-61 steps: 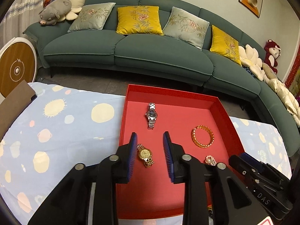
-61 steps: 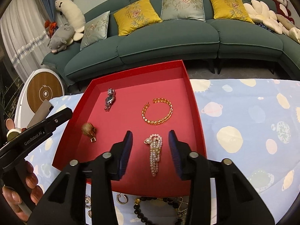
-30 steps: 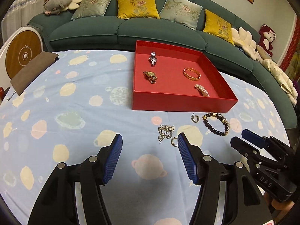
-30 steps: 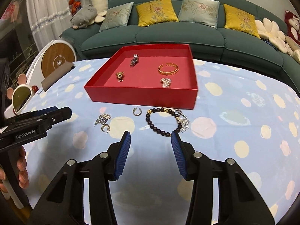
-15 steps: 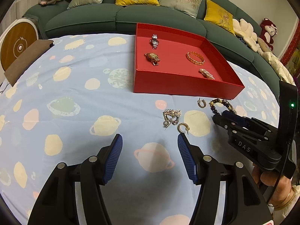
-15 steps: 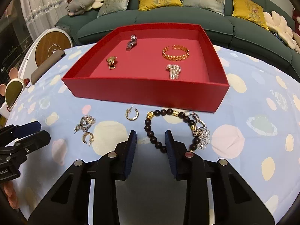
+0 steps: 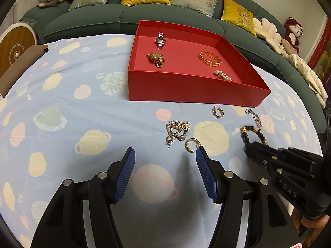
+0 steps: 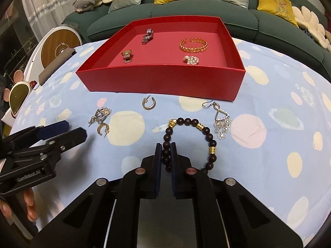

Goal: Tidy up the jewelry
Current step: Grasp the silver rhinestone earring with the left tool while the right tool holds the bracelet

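A red tray (image 8: 165,80) (image 7: 186,91) on the blue cloth holds a silver watch (image 8: 147,36), a gold watch (image 8: 127,55), a gold bangle (image 8: 193,45) and a pearl piece (image 8: 191,60). My right gripper (image 8: 166,147) is shut on the left side of a dark bead bracelet (image 8: 208,138) lying on the cloth. My left gripper (image 7: 164,155) is open and empty above the cloth, just short of a gold hoop earring (image 7: 192,144) and a silver brooch cluster (image 7: 178,129).
Loose on the cloth are another hoop earring (image 8: 149,103) and a silver drop earring (image 8: 222,122) near the tray's front wall. A brown pouch (image 7: 18,68) lies at the far left. A green sofa (image 7: 165,16) stands behind the table.
My right gripper has moved forward and down and closed on the bead bracelet. My left gripper has stayed open and come a little closer to the loose earrings.
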A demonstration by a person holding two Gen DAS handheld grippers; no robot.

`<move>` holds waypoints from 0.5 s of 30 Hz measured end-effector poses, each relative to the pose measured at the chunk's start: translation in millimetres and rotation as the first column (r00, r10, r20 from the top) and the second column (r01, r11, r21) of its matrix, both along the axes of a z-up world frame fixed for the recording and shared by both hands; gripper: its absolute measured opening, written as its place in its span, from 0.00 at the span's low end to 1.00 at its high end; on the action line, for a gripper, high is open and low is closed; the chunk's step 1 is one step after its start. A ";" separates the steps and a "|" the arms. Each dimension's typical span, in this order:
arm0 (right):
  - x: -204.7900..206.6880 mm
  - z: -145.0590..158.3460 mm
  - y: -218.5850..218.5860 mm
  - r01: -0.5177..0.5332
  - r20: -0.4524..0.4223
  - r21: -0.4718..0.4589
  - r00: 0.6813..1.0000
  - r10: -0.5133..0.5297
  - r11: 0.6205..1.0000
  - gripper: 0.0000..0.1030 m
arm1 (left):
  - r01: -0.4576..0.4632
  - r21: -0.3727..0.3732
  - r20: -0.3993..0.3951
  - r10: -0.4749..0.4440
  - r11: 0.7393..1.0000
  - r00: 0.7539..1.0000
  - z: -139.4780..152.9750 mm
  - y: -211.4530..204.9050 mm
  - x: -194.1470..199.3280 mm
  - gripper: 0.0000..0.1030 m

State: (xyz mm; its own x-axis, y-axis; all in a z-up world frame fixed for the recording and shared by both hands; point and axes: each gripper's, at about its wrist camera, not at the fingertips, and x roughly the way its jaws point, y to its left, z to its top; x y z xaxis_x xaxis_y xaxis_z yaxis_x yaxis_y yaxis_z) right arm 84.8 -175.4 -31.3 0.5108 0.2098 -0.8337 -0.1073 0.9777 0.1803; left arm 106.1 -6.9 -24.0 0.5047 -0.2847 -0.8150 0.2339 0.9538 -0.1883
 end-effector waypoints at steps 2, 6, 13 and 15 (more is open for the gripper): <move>-8.5 0.8 -1.6 -0.006 -0.007 0.009 1.000 0.007 1.000 0.07 | -0.001 -0.010 0.007 0.001 1.000 1.000 -1.3 -1.1 3.5 0.57; -22.0 -1.0 -2.6 -0.025 -0.013 0.011 1.000 0.025 1.000 0.07 | -0.010 -0.005 0.028 0.010 1.000 1.000 -4.0 -3.3 12.3 0.51; -26.5 -1.2 -5.6 -0.025 -0.016 0.021 1.000 0.025 0.999 0.07 | 0.008 0.044 0.096 -0.013 0.999 0.995 -8.8 -14.0 16.5 0.28; -25.9 -1.1 -5.6 -0.023 -0.019 0.021 1.000 0.023 1.000 0.07 | 0.036 0.045 0.091 -0.040 0.998 0.995 -9.8 -17.0 14.9 0.13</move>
